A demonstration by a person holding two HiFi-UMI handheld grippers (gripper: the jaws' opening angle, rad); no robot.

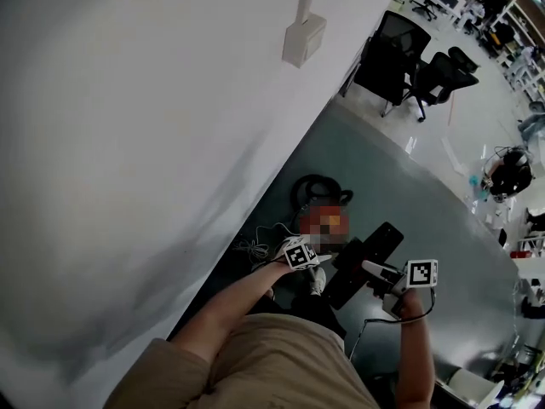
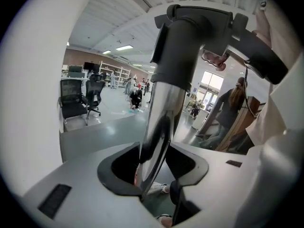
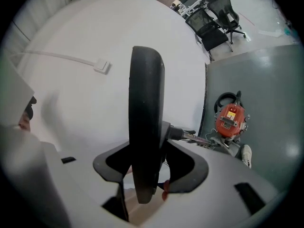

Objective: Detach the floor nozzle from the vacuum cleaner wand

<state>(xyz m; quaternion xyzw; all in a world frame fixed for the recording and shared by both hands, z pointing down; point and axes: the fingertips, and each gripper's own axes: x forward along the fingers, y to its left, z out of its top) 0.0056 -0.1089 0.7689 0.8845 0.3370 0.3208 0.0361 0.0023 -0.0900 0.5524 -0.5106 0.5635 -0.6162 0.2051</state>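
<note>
The black floor nozzle (image 1: 368,254) is held off the floor in front of me, and in the right gripper view it stands edge-on (image 3: 146,103). My right gripper (image 3: 147,175) is shut on the nozzle's lower edge (image 1: 376,271). The chrome wand (image 2: 161,118) rises into the nozzle's black neck (image 2: 190,42). My left gripper (image 2: 152,175) is shut on this wand, just left of the nozzle in the head view (image 1: 315,267). The orange vacuum body (image 3: 230,120) lies on the floor by the wall, with its black hose (image 1: 315,186) coiled behind it.
A white wall (image 1: 153,143) runs along the left, with a junction box (image 1: 304,39) and a cable on it. Black office chairs (image 1: 409,58) stand farther off. A person (image 1: 511,173) crouches on the grey floor at the right. My shoe (image 3: 246,155) is near the vacuum.
</note>
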